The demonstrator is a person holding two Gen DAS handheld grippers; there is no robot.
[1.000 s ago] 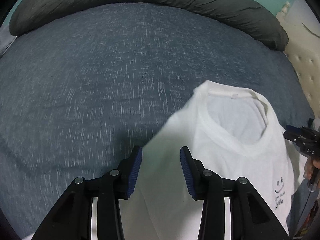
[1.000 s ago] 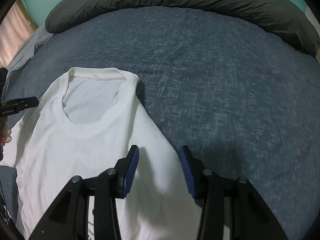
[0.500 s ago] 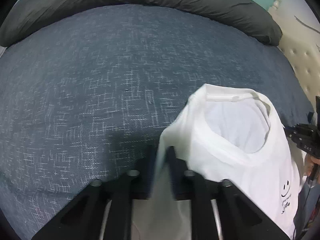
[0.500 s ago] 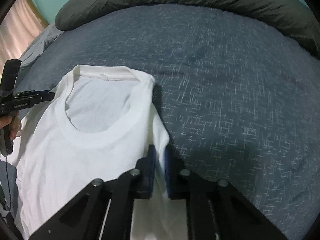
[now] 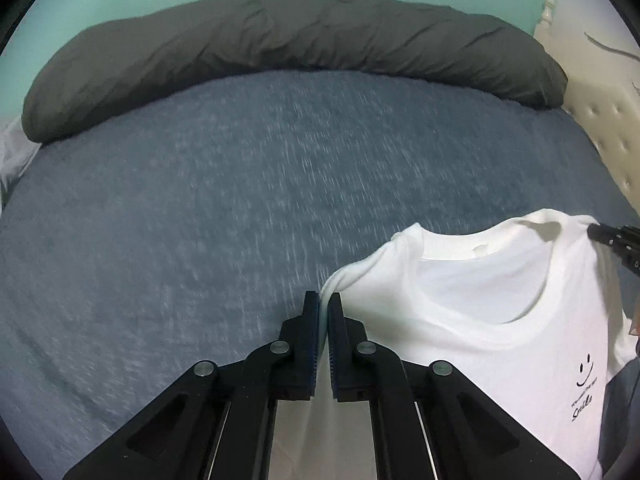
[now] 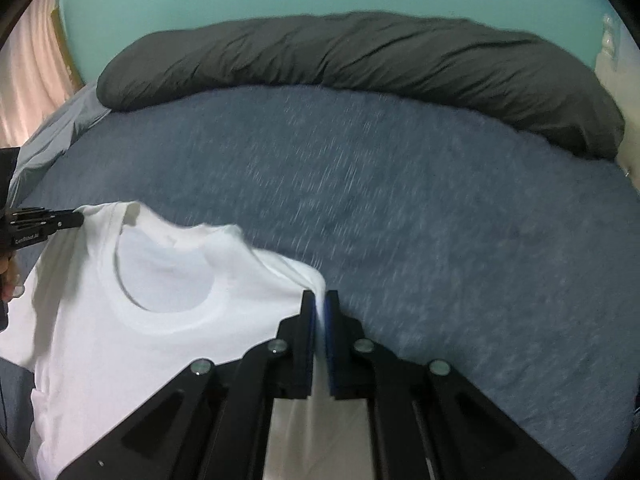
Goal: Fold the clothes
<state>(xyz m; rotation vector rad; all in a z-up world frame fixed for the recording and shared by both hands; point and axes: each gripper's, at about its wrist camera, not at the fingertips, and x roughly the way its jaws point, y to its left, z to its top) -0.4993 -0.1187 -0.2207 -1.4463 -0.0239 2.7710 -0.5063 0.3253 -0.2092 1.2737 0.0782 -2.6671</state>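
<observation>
White T-shirt (image 5: 480, 340) held up over the bed (image 5: 200, 220) by both tools.
Left tool (image 5: 323, 304) pinched thin cotton at its 9 o'clock shoulder, right tool (image 6: 319, 302) at 3 o'clock; round ribbed collar sagged above speckled blue bedding, a puffy dark duvet (image 6: 360, 52) beyond.

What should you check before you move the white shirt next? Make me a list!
1. Left tool shut on the white T-shirt at its shoulder: ok.
2. Right tool shut on the other shoulder: ok.
3. Collar between the two grips, front with the smiley print showing: ok.
4. Blue bedspread ahead free of other things for laying the shirt down: ok.
5. Dark grey bolster apart from the shirt: ok.
6. Bottom hem hanging straight and untwisted: cannot tell, it is out of view.
</observation>
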